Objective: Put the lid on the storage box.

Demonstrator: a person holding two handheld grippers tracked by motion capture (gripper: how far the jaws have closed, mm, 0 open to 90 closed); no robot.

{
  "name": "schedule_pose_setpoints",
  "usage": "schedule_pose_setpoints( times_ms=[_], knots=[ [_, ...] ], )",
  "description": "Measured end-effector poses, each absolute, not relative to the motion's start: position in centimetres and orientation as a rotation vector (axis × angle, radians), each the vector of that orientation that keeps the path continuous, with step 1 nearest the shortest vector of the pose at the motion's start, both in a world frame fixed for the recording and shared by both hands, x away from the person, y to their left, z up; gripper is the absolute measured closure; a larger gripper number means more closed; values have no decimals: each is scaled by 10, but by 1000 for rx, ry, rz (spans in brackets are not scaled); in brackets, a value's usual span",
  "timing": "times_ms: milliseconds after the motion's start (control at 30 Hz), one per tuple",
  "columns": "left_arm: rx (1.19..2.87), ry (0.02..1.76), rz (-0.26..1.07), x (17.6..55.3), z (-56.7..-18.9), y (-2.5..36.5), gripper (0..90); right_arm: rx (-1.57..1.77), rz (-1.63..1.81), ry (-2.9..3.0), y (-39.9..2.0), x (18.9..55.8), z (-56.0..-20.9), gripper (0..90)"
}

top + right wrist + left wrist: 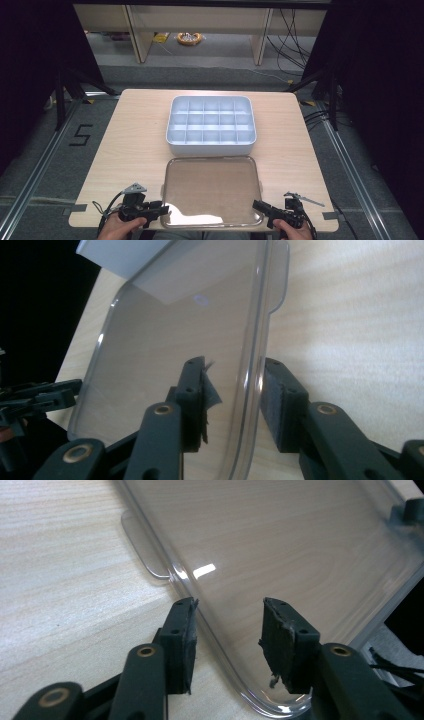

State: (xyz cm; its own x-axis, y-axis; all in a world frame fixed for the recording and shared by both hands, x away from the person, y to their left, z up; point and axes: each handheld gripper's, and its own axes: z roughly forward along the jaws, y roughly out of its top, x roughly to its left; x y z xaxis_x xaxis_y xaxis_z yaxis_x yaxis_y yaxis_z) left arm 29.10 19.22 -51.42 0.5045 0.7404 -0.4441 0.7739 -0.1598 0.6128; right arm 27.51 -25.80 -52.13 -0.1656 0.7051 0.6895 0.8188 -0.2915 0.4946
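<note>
A clear plastic lid (pixel 212 192) lies flat on the table's near half, in front of a white compartment box (pixel 210 125). My left gripper (pixel 165 210) is at the lid's near left corner. In the left gripper view it (pixel 230 605) stands open, with the lid's (pixel 300 540) rim running between its jaws. My right gripper (pixel 257 205) is at the near right corner. It (pixel 234 365) is open too and straddles the rim of the lid (pixel 170 350), one jaw over the lid and one over bare wood. The box's corner (pixel 125 255) lies beyond.
The wooden table (pixel 130 130) has bare room either side of the box and lid. Its front edge runs just under my hands. A small tab (pixel 145 555) sticks out from the lid's side. The left gripper (pixel 40 395) shows far off in the right gripper view.
</note>
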Motion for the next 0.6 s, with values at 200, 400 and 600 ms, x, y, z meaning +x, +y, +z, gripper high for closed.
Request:
schedule_pose_setpoints(
  times_ms=[200,400,600],
  knots=[
    [1895,1242,-109,293,-514,195,454,-1838,-1542,-1967,-261,270,-513,650],
    [1878,1253,-98,294,-514,194,395,-1749,-1642,-2041,-256,265,-502,637],
    [1855,1274,-92,296,-515,195,364,-1656,-1701,-2128,-254,260,-493,637]
  ],
)
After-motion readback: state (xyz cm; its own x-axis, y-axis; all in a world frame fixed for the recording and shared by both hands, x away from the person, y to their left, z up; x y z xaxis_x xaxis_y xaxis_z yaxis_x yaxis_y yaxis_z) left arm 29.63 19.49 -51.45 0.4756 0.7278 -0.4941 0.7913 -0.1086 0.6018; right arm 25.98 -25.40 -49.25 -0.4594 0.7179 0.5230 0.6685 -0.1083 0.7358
